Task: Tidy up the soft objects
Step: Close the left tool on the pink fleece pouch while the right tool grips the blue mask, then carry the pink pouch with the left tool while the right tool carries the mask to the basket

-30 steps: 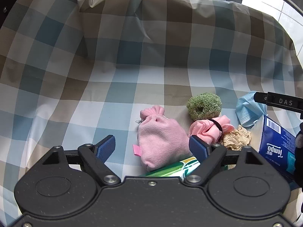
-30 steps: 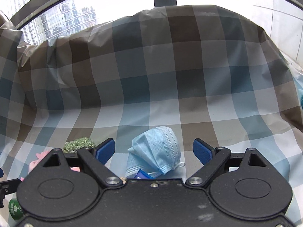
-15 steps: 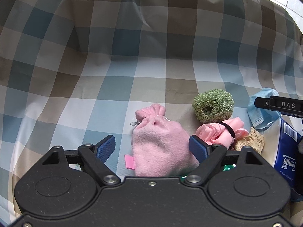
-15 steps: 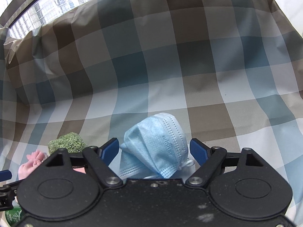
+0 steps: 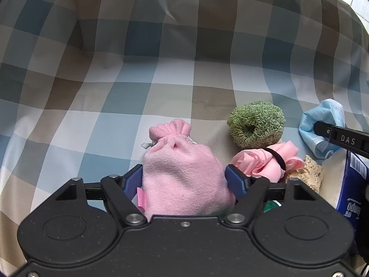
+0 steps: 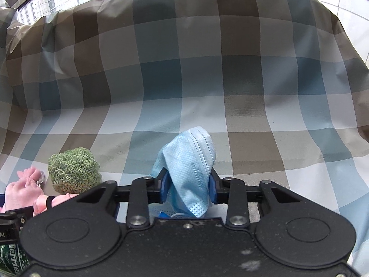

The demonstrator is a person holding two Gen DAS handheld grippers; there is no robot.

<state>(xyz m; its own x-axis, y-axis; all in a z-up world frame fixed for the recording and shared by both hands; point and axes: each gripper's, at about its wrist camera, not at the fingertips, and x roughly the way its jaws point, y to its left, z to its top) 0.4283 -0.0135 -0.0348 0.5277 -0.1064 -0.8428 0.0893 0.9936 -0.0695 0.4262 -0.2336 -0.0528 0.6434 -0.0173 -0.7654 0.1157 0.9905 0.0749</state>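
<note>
The pink fleece pouch (image 5: 182,180) is sitting low in the centre of the left wrist view, drawstring neck pointing up the frame, between the blue pads of the left gripper (image 5: 184,181). That gripper's jaws are closing on it, and both pads are already pressing into its sides. In the right wrist view only a pink corner of the pouch is peeking in at the lower left edge.

The blue face mask (image 6: 191,173) is standing crumpled in the lower centre of the right wrist view, pinched tight by the right gripper (image 6: 188,187), whose jaws are closed on its folds. The left wrist view is showing the same mask at the right edge, partly covered by a black bar lettered DAS.

The green looped scrubber (image 5: 256,127) is lying right of centre on the checked cloth (image 5: 115,92) covering the tabletop, just above a pink satin scrunchie (image 5: 265,161) with a black band. A cream lace piece (image 5: 309,175) and a blue tissue pack (image 5: 352,189) are crowding the right edge, the pack cut off by the frame.

Only the right wrist view is catching a green labelled bottle (image 6: 10,256) in the bottom left corner, mostly hidden by the gripper body, and window buildings at the upper left. Whatever green thing is showing under the pouch is too hidden to name.
</note>
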